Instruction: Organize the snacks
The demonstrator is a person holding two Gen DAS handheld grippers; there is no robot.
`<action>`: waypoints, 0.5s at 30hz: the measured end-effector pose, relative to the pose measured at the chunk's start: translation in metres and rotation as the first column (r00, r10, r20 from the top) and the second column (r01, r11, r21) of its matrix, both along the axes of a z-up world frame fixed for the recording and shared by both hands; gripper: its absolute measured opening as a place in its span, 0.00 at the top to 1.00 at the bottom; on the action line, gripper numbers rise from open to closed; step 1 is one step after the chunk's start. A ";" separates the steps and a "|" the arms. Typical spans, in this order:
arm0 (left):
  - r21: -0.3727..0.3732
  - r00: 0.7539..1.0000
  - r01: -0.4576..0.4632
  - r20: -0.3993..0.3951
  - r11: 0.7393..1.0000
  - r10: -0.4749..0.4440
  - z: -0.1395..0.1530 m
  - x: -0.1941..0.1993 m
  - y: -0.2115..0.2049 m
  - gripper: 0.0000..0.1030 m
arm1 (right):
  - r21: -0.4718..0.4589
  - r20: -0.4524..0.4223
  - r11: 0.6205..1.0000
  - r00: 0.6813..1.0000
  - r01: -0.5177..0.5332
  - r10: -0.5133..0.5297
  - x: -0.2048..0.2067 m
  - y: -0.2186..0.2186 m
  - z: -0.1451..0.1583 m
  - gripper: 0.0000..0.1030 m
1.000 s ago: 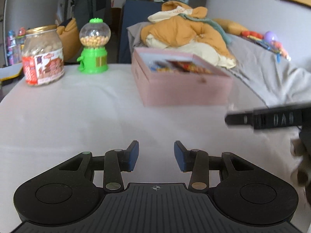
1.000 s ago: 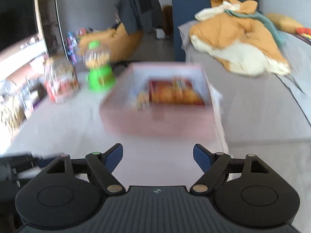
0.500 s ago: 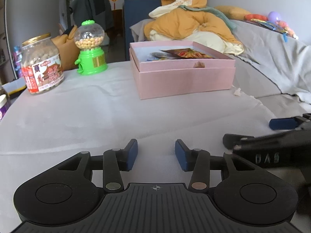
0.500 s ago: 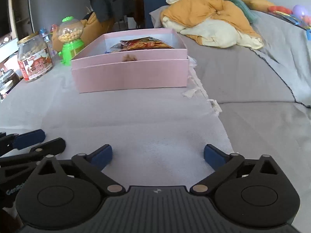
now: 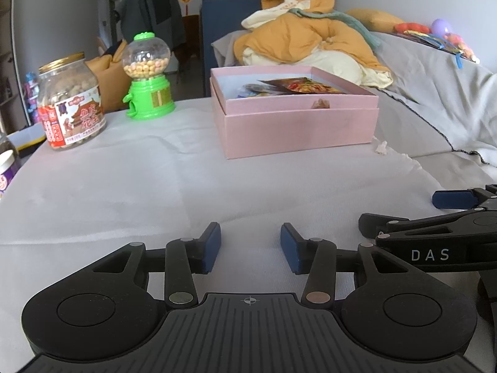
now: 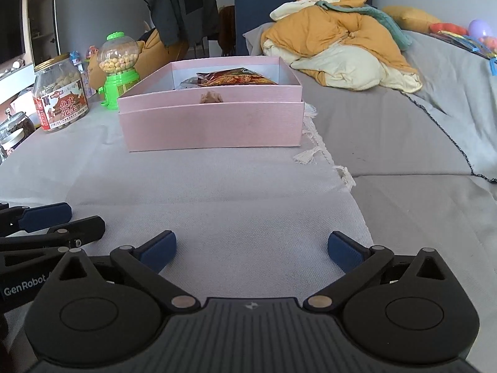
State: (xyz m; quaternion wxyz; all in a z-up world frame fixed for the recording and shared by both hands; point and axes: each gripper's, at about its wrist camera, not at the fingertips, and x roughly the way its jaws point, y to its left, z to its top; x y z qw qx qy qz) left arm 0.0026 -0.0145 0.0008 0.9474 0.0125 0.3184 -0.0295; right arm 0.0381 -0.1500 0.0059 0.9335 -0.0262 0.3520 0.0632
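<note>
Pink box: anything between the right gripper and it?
Nothing visible. Only bare white cloth lies between the open, empty right gripper and the pink box. The left gripper sits off to its side, clear of the path.

My tabletop (image 5: 155, 186), covered by a white cloth, carries a pink box (image 5: 298, 124), a green candy dispenser (image 5: 149, 93) and a labelled jar (image 5: 71, 102), well apart from the box.
</note>
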 end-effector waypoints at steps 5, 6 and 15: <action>0.008 1.000 0.003 0.001 1.000 -0.003 0.000 -0.001 -0.001 0.52 | 0.001 0.000 1.000 1.000 0.000 0.000 0.000 0.000 0.000 0.00; 0.008 1.000 0.004 0.001 1.000 -0.004 0.000 -0.001 -0.001 0.52 | 0.001 0.000 1.000 1.000 0.000 0.000 0.000 0.000 0.000 0.00; 0.011 1.000 0.004 0.001 1.000 -0.004 0.000 -0.003 -0.002 0.52 | 0.001 0.000 1.000 1.000 0.000 0.000 0.000 0.000 0.000 0.00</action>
